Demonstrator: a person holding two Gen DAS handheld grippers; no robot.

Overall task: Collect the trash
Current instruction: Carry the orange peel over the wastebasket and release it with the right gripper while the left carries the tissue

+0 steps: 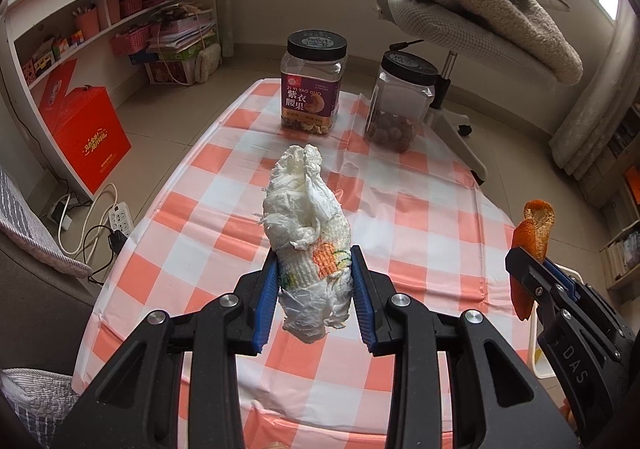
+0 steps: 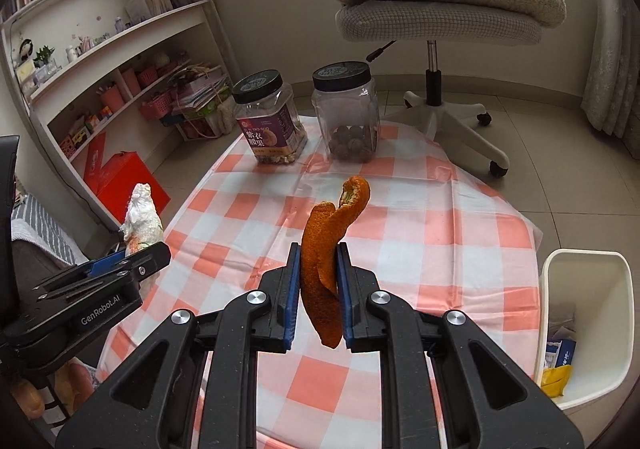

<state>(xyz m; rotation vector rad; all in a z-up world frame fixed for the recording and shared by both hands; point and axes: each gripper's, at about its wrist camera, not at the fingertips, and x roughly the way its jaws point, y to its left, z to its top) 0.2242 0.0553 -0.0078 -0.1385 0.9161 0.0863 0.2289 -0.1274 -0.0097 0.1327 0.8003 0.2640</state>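
My left gripper [image 1: 314,263] is shut on a crumpled white tissue wad [image 1: 306,209] with an orange print, held above the checked tablecloth [image 1: 420,249]. My right gripper [image 2: 318,255] is shut on a curled strip of orange peel [image 2: 326,249], also held above the cloth. The right gripper and its peel [image 1: 534,237] show at the right edge of the left wrist view. The left gripper and its tissue [image 2: 142,219] show at the left of the right wrist view. A white trash bin [image 2: 586,325] with some wrappers inside stands by the table's right side.
Two black-lidded clear jars stand at the table's far end: a purple-labelled nut jar [image 1: 314,87] and one with round brown nuts [image 1: 400,105]. A swivel chair [image 2: 436,21] piled with a fleece blanket stands beyond. Shelves and a red box [image 1: 86,129] are at the left.
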